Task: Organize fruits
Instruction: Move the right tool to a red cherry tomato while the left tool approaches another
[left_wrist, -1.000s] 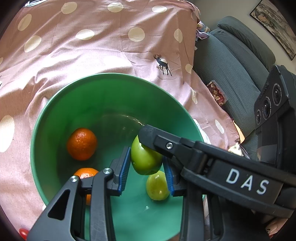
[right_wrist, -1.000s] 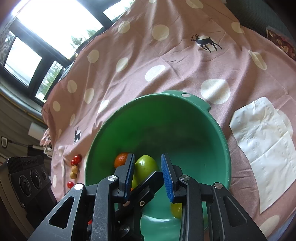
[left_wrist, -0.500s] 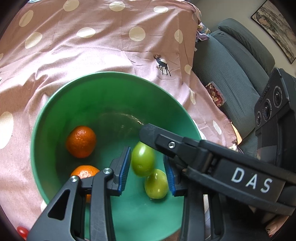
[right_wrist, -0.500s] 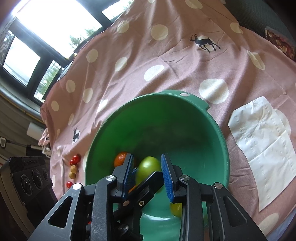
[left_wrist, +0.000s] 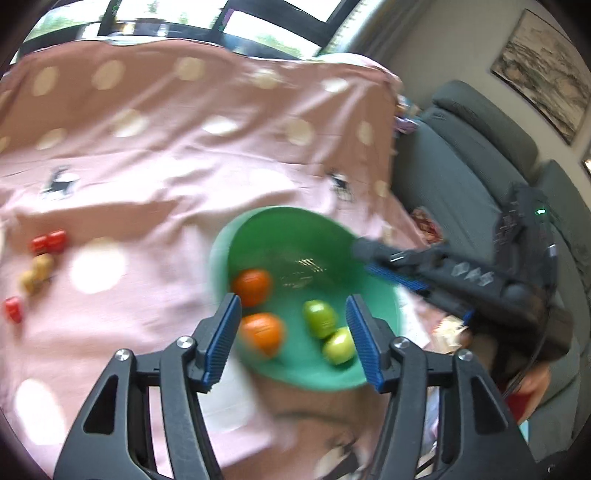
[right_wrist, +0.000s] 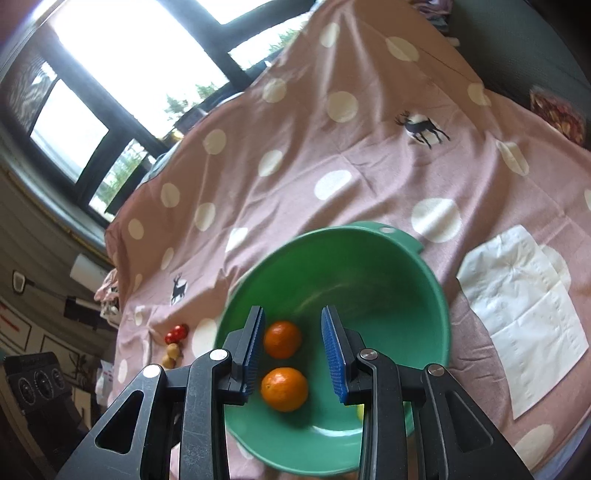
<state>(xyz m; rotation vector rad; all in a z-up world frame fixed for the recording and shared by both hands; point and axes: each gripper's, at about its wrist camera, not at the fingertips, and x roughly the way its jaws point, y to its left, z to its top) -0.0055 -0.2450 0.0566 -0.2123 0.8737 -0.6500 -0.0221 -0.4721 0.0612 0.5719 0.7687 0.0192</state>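
four fruits sit in the green bowl (left_wrist: 314, 236); left tongs (left_wrist: 291, 339) just spread wide, holding nothing. right tongs (right_wrist: 293, 354) narrow, gripping nothing. small fruits (left_wrist: 40, 266) left on the bench.

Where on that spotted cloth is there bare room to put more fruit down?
The spotted cloth is bare between the green bowl and the window end. A smaller patch lies between the bowl and the small red and yellow fruits. Crowded: the bowl's floor, with two oranges and two green fruits. The white tissue covers the cloth beside the bowl.
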